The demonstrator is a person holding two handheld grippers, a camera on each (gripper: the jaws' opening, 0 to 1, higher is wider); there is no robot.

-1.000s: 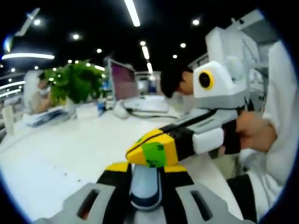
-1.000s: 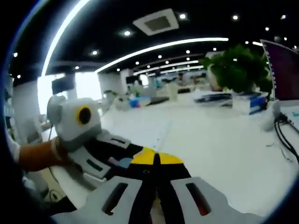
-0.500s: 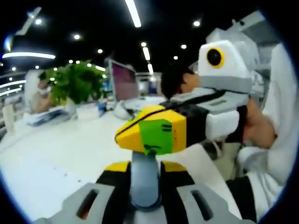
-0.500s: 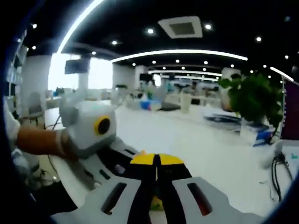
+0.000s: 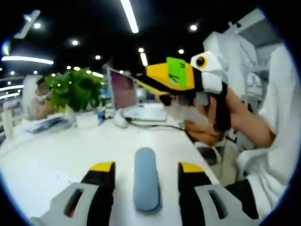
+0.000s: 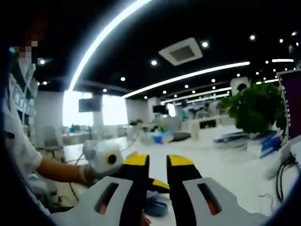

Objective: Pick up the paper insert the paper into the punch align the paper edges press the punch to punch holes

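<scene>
White desk (image 5: 56,155): potted green plant (image 5: 75,89) at far left edge, monitor (image 5: 123,89) beside it. Grey-blue oblong punch (image 5: 146,183) near front edge, between the left gripper (image 5: 146,170) jaws, spread wide, untouched. Right gripper (image 6: 157,162) raised, slightly parted, holding nothing.

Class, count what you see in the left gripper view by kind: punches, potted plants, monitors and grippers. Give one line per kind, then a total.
Punch: 1
Potted plant: 1
Monitor: 1
Grippers, the left gripper and the right gripper: 2
Total: 5
</scene>
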